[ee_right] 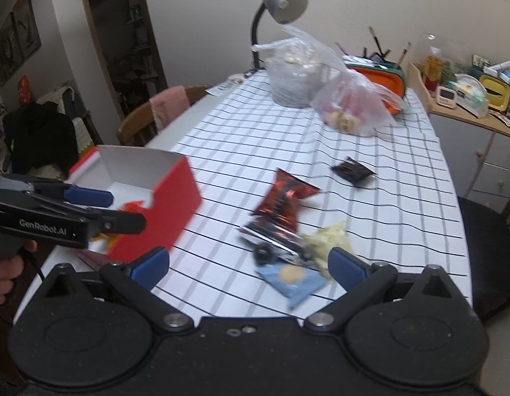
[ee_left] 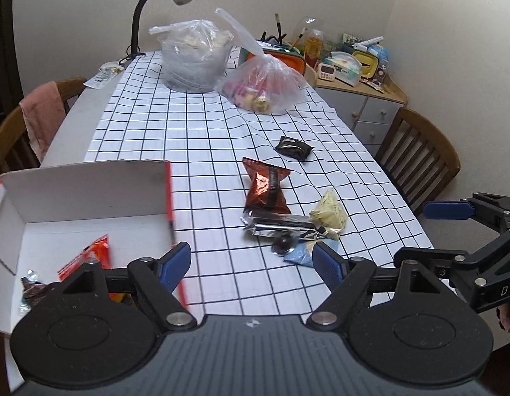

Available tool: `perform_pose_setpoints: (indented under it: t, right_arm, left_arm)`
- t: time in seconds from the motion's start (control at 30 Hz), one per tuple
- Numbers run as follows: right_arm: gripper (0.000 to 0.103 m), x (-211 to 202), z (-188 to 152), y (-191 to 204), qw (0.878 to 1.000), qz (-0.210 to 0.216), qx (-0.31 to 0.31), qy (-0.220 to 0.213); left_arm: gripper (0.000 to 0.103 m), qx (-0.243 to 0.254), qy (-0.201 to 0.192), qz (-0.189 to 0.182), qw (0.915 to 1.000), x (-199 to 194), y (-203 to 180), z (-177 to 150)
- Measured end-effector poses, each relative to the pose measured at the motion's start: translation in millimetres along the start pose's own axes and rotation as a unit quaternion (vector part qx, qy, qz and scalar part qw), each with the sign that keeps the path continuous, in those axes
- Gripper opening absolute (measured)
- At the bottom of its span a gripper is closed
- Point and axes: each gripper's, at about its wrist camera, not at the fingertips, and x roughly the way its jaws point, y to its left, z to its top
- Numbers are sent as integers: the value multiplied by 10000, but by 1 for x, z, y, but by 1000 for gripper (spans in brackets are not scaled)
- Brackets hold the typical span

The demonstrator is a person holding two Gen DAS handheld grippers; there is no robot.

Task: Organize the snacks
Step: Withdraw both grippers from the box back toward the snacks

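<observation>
Snack packets lie clustered on the checked tablecloth point(ee_left: 188, 138): red foil packet point(ee_left: 268, 186), silver wrapper point(ee_left: 281, 226), yellow packet point(ee_left: 330, 213), blue packet point(ee_right: 292, 282) partly hidden by a finger, black packet point(ee_left: 293, 148) apart. Red-and-white box point(ee_left: 86, 194) holds an orange packet point(ee_left: 89, 257), half hidden. Left gripper point(ee_left: 251, 264) and right gripper point(ee_right: 248, 265) both gape, empty. Right-wrist view is motion-blurred.
</observation>
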Motion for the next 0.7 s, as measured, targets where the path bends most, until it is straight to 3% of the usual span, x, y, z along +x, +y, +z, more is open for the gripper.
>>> perform_pose_setpoints:
  t: [0.27,0.5,0.7]
  right_arm:
    - [100,28,-6,-47,9994,-266,-73,224]
    - [92,65,-7,-75,9979,-315,-161,537]
    - [92,97,-6,-91,9961,-232,-254,812]
  left_arm:
    - [81,-51,-15,340,9994,43,-27,1]
    - [81,-31,333,567,9978,90,-41,2]
    - [81,178,581,629,9962,127,-50,2]
